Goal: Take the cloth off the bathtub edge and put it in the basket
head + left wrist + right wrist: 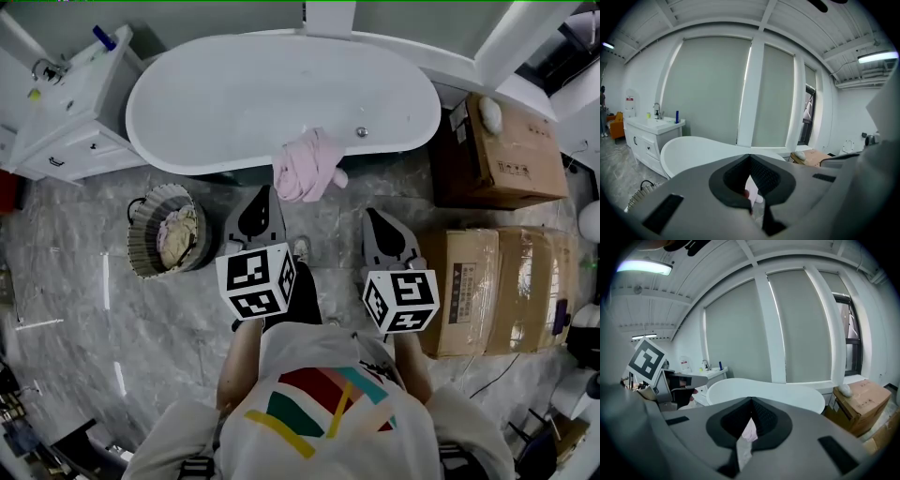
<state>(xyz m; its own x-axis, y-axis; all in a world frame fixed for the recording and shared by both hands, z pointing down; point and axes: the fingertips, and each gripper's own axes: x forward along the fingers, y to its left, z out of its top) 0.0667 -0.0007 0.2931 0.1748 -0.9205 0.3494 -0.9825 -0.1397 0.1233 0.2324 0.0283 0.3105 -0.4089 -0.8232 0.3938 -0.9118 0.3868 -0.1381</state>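
A pink cloth [307, 165] hangs over the near rim of the white bathtub [281, 98]. A round woven basket [169, 231] with pale laundry in it stands on the floor to the tub's lower left. My left gripper [262, 199] is shut and empty, just short of the cloth's lower left edge. My right gripper [374, 216] is shut too, a little below and right of the cloth. A sliver of the pink cloth [751, 190] shows beyond the closed jaws in the left gripper view, and the cloth [749, 431] shows the same way in the right gripper view.
A white vanity cabinet [66, 112] with a tap and bottles stands left of the tub. Cardboard boxes [497, 150] are stacked at the right, with a lower box [492, 286] close to my right gripper. The floor is grey marble tile.
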